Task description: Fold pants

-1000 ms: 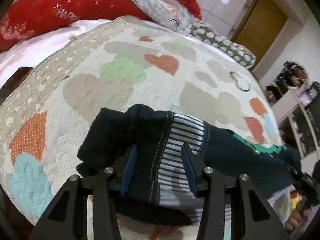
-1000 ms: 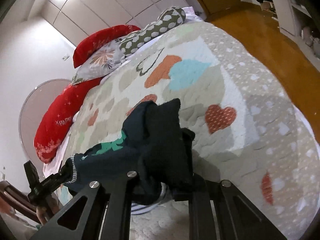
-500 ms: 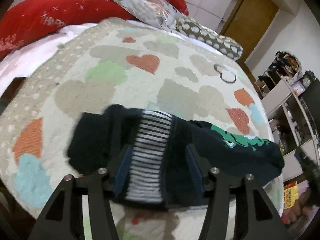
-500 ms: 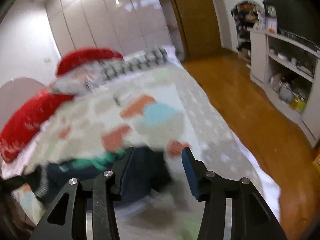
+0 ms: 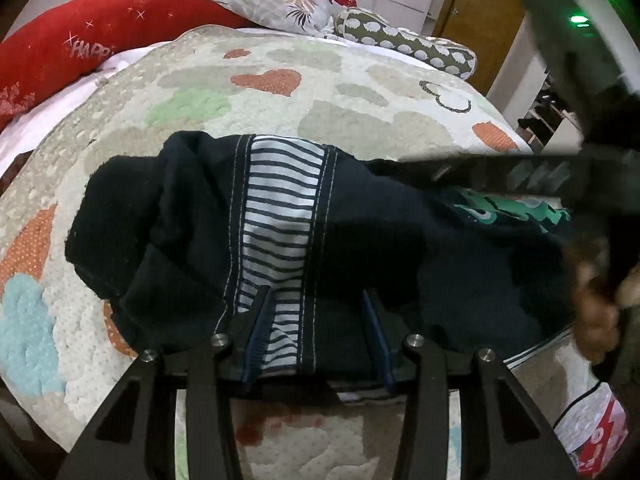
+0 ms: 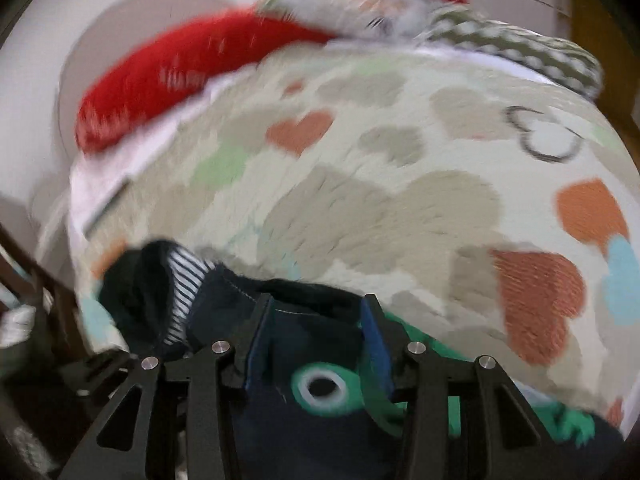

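Dark navy pants with a white striped panel and a green print lie bunched on the heart-patterned bed cover. My left gripper is open, its blue-padded fingers straddling the striped panel at the near edge of the pants. My right gripper is open just above the green-printed part of the pants; this view is motion-blurred. The right gripper's body crosses the right side of the left wrist view, over the pants.
Red pillows, a floral pillow and a dotted bolster line the head of the bed. A wooden door and shelves stand at the right. A dark wooden bed frame runs at the left edge.
The right gripper let go of the pants, swung up and away, then came back down over the green print. The left gripper moved closer over the striped panel, still open.
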Motion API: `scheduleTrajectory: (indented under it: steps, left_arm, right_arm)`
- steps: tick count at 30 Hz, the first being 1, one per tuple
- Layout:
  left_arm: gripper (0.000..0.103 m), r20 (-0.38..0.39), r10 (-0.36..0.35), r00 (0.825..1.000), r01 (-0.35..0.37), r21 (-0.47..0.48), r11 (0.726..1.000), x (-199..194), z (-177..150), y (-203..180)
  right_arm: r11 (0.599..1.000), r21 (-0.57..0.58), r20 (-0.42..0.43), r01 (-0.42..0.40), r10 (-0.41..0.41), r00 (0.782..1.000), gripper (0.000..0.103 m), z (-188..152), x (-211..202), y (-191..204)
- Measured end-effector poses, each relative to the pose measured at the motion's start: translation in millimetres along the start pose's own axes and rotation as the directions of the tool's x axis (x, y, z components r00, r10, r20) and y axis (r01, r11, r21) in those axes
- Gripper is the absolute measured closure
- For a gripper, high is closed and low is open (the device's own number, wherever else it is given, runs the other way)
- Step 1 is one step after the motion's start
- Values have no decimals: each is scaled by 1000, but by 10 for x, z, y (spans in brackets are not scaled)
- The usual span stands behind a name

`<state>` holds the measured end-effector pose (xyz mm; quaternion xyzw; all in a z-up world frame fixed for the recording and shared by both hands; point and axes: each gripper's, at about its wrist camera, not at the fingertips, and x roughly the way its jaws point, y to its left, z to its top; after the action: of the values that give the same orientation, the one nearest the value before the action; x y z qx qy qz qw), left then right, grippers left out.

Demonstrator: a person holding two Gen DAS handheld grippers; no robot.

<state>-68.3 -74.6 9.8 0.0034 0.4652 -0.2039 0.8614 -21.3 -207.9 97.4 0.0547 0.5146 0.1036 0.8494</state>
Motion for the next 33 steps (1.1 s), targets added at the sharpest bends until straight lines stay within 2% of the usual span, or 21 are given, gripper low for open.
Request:
scheduleTrajectory:
  steps: [2,3,4,6,10,13,14,15,16,17,18,19,20,21,24,26,28,30,31,33]
  left_arm:
    - [60,13,-5,1000,5,8,1000,-10,-23,2]
    - [60,19,-5,1000,5,11,1000,-10,-30,3]
    - [60,30,-2,1000,1,14,1000,-13,-46,-2]
    - [60,42,9,999,-9,19,1000,-18,-63,-17]
    - [60,58,30,998,-32,34,999,-25,-85,-56]
    - [60,51,22,998,-24,32,999,-37,-80,-41]
    - [60,47,16,999,-18,33,999,-44,-75,-32]
    - [60,40,8,999,-9,33,999,-55,-67,-18]
    - [60,24,-12,1000,12,22,1000,-94,-54,18]
    - [60,13,-29,999,29,9,1000,-135,-43,47]
    - [59,1,-50,999,50,-6,999,-182,-36,72]
    - [59,-17,-92,996,91,-21,996,-260,-23,106]
    - [59,-23,-117,993,116,-27,993,-310,-17,115]
    - [58,-23,-142,990,141,-29,990,-378,-6,112]
    - [46,-15,-186,982,186,7,982,-545,97,-23]
    - [37,-26,-255,966,256,26,966,-592,222,-213]
    - [35,-67,-316,946,319,41,947,-563,387,-485]
    - [29,-101,-363,926,371,78,925,-526,525,-780]
    - [25,-136,-391,910,406,118,906,-468,632,-1039]
    - [25,-184,-406,895,436,168,884,-335,784,-1452]
  right_arm:
    - [995,-98,-55,20,-25,998,57,-26,191,179]
    - [986,-160,-88,37,-52,995,91,-59,273,275]
    - [982,-186,-106,35,-56,993,99,-55,315,314]
    - [978,-195,-88,77,-95,992,99,10,319,341]
    - [985,-90,-27,150,-153,988,99,262,319,152]
    - [978,-77,-9,196,-197,980,99,349,378,143]
    - [968,-88,8,234,-235,972,98,378,401,154]
    - [971,-81,11,226,-226,974,97,380,382,138]
    - [982,-43,9,186,-186,983,95,358,304,83]
    - [986,-7,22,165,-164,986,88,337,209,43]
    - [988,32,52,151,-153,987,77,287,62,-11]
    - [987,78,104,142,-149,983,70,189,-179,-82]
    - [985,109,149,133,-149,978,56,80,-396,-139]
    - [983,134,186,127,-151,971,47,-18,-559,-180]
    - [958,260,304,121,-200,931,41,-490,-1225,-588]
    - [935,336,336,113,-231,913,37,-782,-1496,-837]
    - [902,419,349,105,-266,898,34,-1095,-1700,-1098]
    - [868,488,343,88,-283,896,33,-1396,-1793,-1311]
    - [855,514,340,73,-281,898,33,-1527,-1804,-1384]
    - [831,555,339,26,-254,906,33,-1743,-1767,-1521]
